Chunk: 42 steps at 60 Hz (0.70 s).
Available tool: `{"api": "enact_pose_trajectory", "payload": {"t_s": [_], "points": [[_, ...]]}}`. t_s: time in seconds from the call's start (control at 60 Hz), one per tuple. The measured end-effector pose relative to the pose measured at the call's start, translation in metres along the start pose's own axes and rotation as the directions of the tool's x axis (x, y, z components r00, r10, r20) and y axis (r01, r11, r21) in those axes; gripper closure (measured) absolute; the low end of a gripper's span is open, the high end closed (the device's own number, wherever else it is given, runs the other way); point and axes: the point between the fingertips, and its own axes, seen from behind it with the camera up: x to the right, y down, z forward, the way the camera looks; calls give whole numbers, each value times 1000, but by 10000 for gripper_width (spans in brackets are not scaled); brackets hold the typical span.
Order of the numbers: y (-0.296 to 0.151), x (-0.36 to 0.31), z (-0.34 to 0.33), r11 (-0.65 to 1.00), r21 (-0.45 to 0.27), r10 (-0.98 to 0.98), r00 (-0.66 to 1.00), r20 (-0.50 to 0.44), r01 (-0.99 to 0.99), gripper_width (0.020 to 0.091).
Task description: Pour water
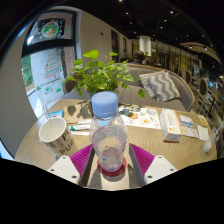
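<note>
clear plastic makes up the one bottle [108,140] in the gripper view, standing upright in the lower centre of the frame with a pale blue cap [104,104] on top and a reddish band near its base. it sits between the two fingers of the claw [110,166]; the magenta pads [82,157] show at either side of it, close against its lower body, but the bottle's own bulk hides the contact, so i cannot tell whether the claw is pressing on it or only standing about it. the bottle's foot is cut off by the dark lower edge.

one cup [55,134] stands to the left of the bottle, at the left middle of the frame, pale with a patterned wall and an open mouth; whether anything is in it is hard to make out.

one leafy green plant [100,72] rises behind the bottle in the upper centre, its pot hidden by the cap and the clutter. the wooden counter [150,136] carries printed sheets and booklets [172,122] on the right, too small to read or count surely. something green and thin lies by the cup, not clear enough to name.

a poster board [47,68] stands in the upper left. a striped seat [160,85] shows in the upper right, with dim ceiling lights beyond it.
</note>
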Motion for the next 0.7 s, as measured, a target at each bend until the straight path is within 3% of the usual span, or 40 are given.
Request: {"api": "enact_pose_trajectory", "payload": {"t_s": [0.1,0.383,0.7], "points": [[-3,2,-25,1000,-17,-2,999,-45,1,240],[11,-21,-149,993,-100,53,984,-172,-70,251],[34,-51,-232,990,-116,57,976,-210,-83,249]]}}
